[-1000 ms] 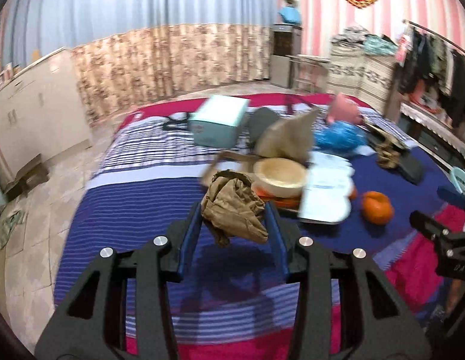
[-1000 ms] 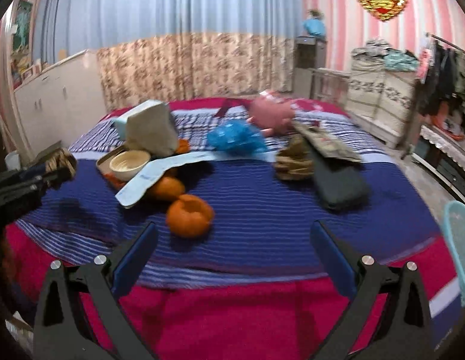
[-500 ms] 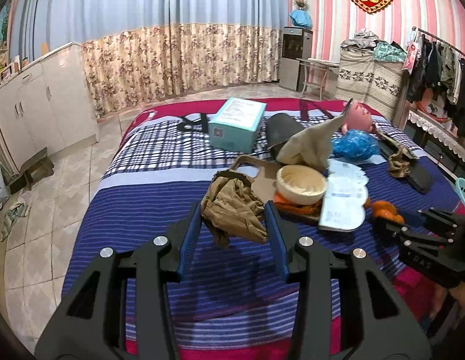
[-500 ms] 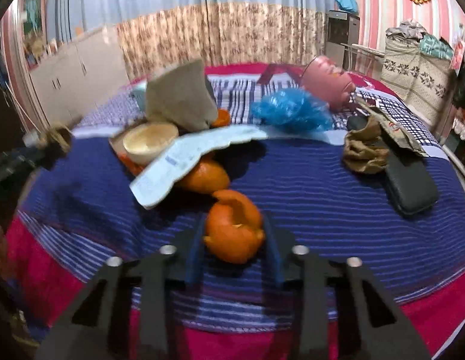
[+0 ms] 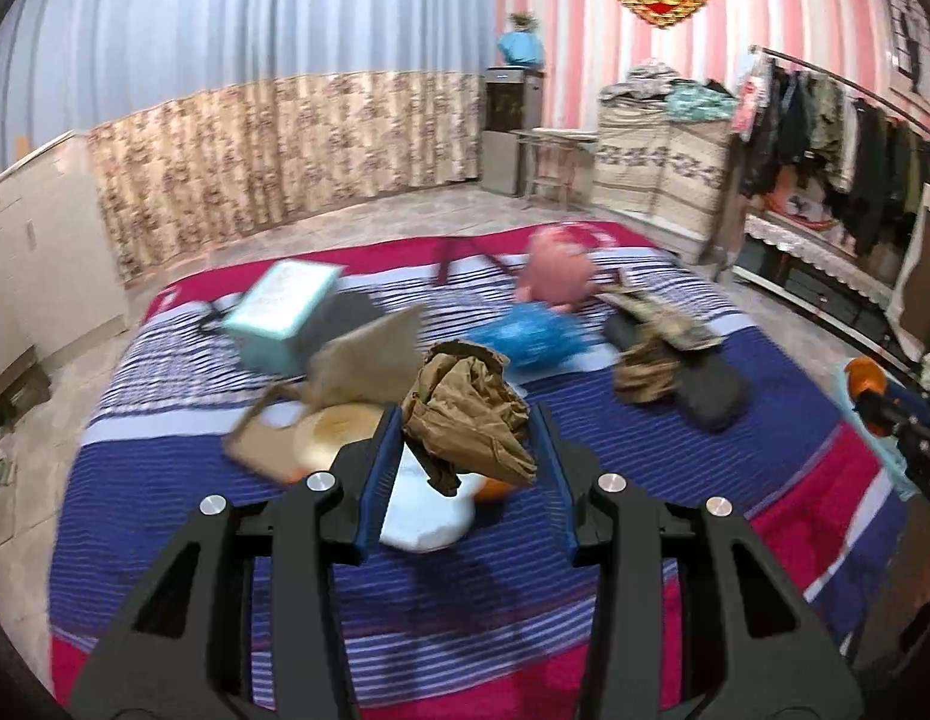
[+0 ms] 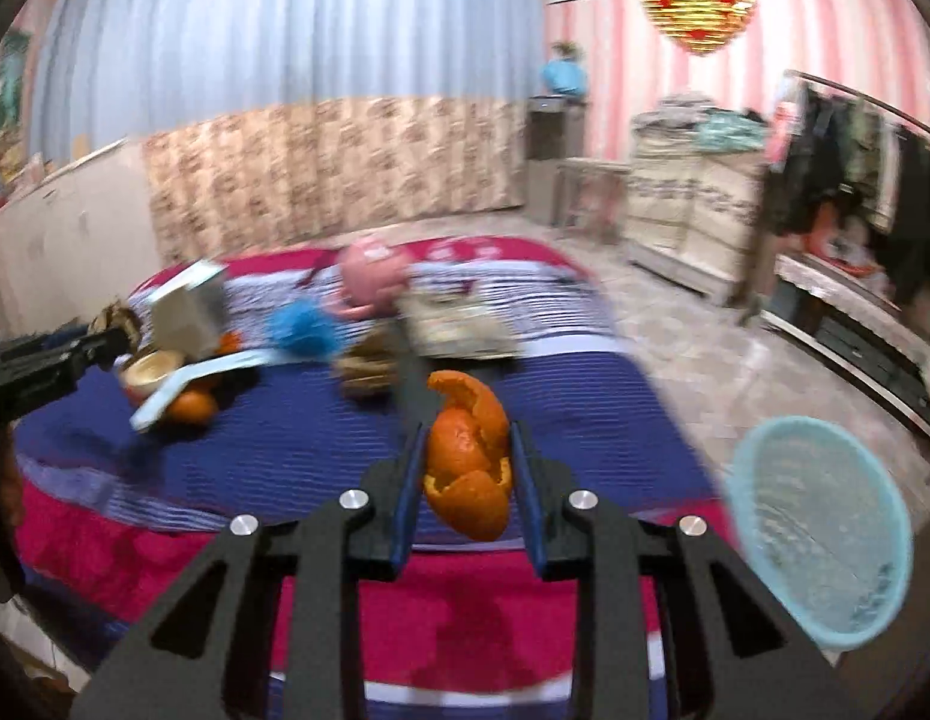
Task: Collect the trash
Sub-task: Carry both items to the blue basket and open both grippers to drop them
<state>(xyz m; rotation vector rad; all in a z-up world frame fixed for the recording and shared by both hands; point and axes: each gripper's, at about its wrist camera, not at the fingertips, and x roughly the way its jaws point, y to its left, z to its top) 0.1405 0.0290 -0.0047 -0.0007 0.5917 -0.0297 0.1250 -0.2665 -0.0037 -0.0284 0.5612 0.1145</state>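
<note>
While both tongs are loaded, step in hand: carrying trash off the bed toward the bin.
Left tongs [image 5: 468, 441]: clenched on crumpled brown paper [image 5: 468, 420], held clear above the bed [image 5: 165, 516]; no contact with the pile below.
Right tongs [image 6: 468, 468]: clenched on orange peel [image 6: 468, 456], lifted over the bed's near edge.
Bin: light blue mesh basket [image 6: 819, 540] on the floor, just right of the bed, lower right in the right wrist view; mouth tilted toward camera, contents not readable through blur.
Left on bed: bowl [image 5: 333, 432], white paper [image 5: 426, 516], whole orange [image 6: 189, 407], blue plastic wad [image 5: 525, 339], teal box [image 5: 282, 312], brown cloth lump [image 5: 648, 369], pink toy [image 5: 555, 276]. Which of these count as trash: cannot tell for all.
Progress: judged early to middle, two pieces in the air, none seen dropped.
Next move calls for: swing right tongs over the basket mouth, release the peel above it; then bring left tongs across the bed to the same spot.
Risk: basket is light and tilted, peel could hit the rim and fall out.
</note>
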